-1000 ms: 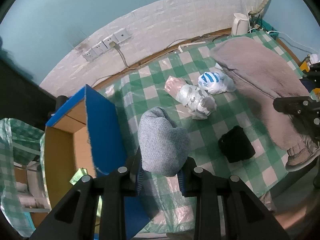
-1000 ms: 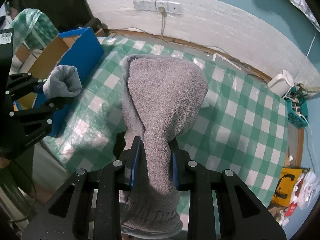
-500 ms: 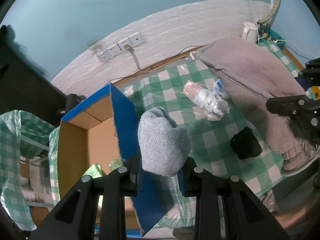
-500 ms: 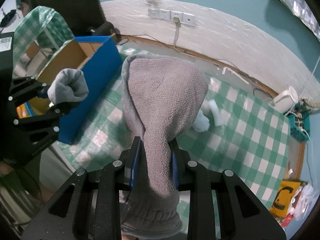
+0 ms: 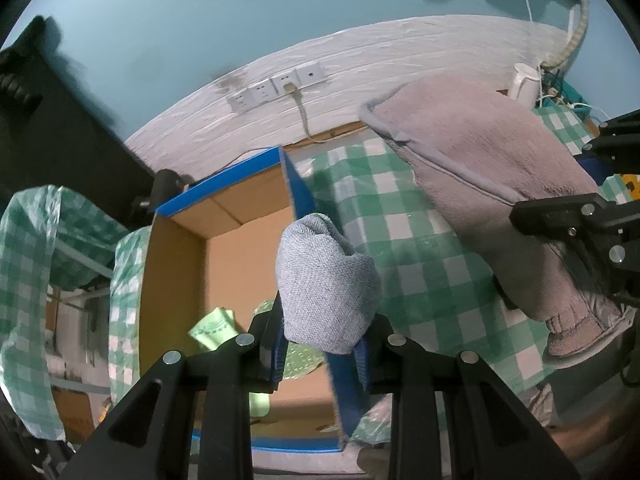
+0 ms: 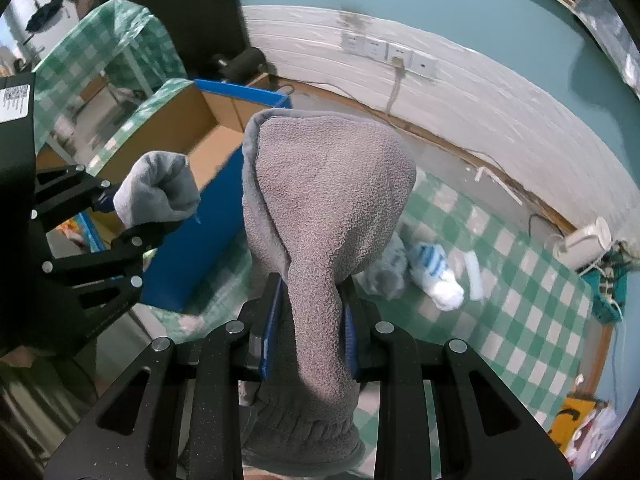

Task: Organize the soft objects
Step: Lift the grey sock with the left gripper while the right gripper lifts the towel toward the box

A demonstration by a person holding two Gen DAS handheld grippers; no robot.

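Observation:
My left gripper (image 5: 322,350) is shut on a rolled light grey-blue sock (image 5: 326,284), held in the air over the near wall of an open cardboard box (image 5: 240,248) with blue outer sides. My right gripper (image 6: 308,332) is shut on a folded brown-grey fleece cloth (image 6: 324,208) that stands up between its fingers and hangs below them. In the right wrist view the left gripper (image 6: 120,216) with the sock (image 6: 158,186) shows at the left, in front of the box (image 6: 200,120). The fleece cloth (image 5: 480,160) and right gripper (image 5: 560,184) fill the right of the left wrist view.
A green-and-white checked tablecloth (image 6: 520,280) covers the table. On it lie a blue-striped sock in clear plastic (image 6: 434,268) and another wrapped bundle. Green packets (image 5: 214,328) lie in the box. Wall sockets (image 5: 280,88) with a cable and a white kettle (image 6: 586,240) stand behind.
Both grippers have carried their loads leftwards toward the box and slightly up. The box interior has come into view under the sock; the black item and wrapped bundles have left the left wrist view.

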